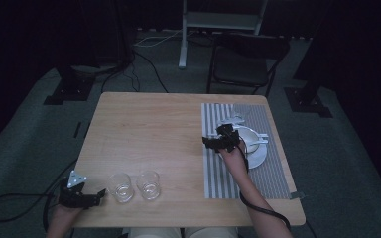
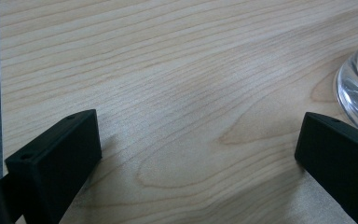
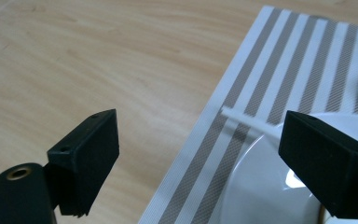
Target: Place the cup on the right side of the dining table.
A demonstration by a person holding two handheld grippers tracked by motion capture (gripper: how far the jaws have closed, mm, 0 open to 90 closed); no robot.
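Two claws, both open, we log: right claw (image 1: 222,139) at right-centre over the plate (image 1: 259,156); left claw (image 1: 93,197) lower left, nearest glass (image 1: 120,187) just right.

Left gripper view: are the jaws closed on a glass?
No, the left gripper has its jaws wide apart over bare table, the glass beside one jaw.

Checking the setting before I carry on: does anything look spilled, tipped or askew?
Nothing stands out. Both glasses stand upright on the table, the plate sits on the striped placemat, and no spill shows.
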